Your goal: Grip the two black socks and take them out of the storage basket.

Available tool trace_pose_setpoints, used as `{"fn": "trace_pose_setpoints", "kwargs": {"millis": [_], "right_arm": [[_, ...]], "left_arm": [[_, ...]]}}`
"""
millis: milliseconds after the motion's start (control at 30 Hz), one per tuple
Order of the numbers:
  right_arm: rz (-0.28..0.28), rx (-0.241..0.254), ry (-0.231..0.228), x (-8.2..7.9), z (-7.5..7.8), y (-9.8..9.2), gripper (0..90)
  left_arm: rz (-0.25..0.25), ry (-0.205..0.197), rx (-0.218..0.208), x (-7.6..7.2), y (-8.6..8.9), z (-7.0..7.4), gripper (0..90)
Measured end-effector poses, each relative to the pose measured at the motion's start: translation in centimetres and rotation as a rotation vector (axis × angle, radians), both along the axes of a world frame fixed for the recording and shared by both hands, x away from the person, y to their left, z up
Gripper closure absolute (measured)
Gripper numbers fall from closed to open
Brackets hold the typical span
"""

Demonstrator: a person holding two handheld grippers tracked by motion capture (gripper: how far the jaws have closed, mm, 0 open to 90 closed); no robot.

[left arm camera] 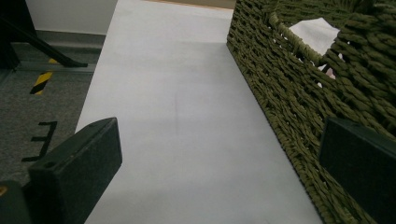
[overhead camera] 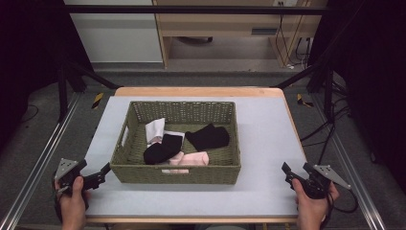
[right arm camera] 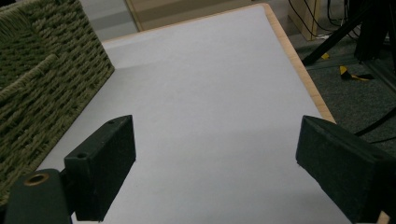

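Observation:
A green woven basket (overhead camera: 176,173) stands in the middle of the grey mat (overhead camera: 268,139). In it lie a white cloth (overhead camera: 155,129), two black socks (overhead camera: 163,149) (overhead camera: 208,136) and a pink sock (overhead camera: 192,158). My left gripper (overhead camera: 102,172) rests by the basket's near left corner, open and with nothing between its jaws. In the left gripper view the gripper (left arm camera: 229,163) looks along the basket's side wall (left arm camera: 299,98), with the white cloth (left arm camera: 316,33) above the rim. My right gripper (overhead camera: 293,173) sits at the mat's near right, open and bare. The right gripper view has its gripper (right arm camera: 215,163) over bare mat.
The table's wooden edge (right arm camera: 299,65) runs along the right of the mat. Metal frame rails (overhead camera: 43,158) flank the table on both sides. Cables (overhead camera: 335,124) lie on the floor at the right. A wooden cabinet (overhead camera: 215,24) stands beyond the table.

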State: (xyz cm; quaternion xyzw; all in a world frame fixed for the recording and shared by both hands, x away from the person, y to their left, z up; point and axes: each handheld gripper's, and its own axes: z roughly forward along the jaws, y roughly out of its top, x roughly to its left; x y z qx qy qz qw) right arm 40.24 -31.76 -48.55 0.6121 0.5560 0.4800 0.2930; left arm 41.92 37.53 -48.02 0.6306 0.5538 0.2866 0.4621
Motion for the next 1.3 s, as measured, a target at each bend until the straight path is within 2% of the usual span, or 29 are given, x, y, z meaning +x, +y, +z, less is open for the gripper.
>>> {"fn": "trace_pose_setpoints", "kwargs": {"millis": [67,200,300,433,533,900,1033,1167,1300], "right_arm": [[-0.005,0.021,-0.002,-0.1,0.3,0.0,12.5],[-0.008,-0.008,-0.026,-0.2,1.8,0.8,15.1],[0.019,-0.014,-0.061,-0.2,3.0,1.6,14.6],[0.055,-0.033,-0.066,0.1,4.6,3.1,14.6],[0.065,-0.027,-0.069,0.4,5.8,4.0,15.0],[0.141,-0.044,-0.082,2.8,10.0,8.0,13.9],[0.16,-0.061,-0.091,3.7,11.0,9.9,17.7],[0.187,-0.059,-0.09,4.8,11.6,12.0,18.6],[0.214,-0.07,-0.077,5.8,12.1,14.0,18.7]], "left_arm": [[-0.006,0.001,0.009,0.0,-0.1,0.0,0.0],[-0.014,-0.006,0.01,0.0,-0.1,0.0,0.0],[-0.014,-0.005,0.007,0.0,-0.1,0.0,0.0],[-0.014,0.003,0.02,0.0,-0.2,0.0,0.1],[-0.016,0.0,0.023,0.0,-0.2,0.0,0.1],[-0.037,0.001,0.039,0.0,-0.5,0.0,0.5],[-0.058,-0.003,0.057,0.0,-0.6,0.0,1.0],[-0.064,0.002,0.098,0.0,-1.1,0.0,1.2],[-0.062,0.007,0.096,0.1,-1.1,0.0,1.0]]}}
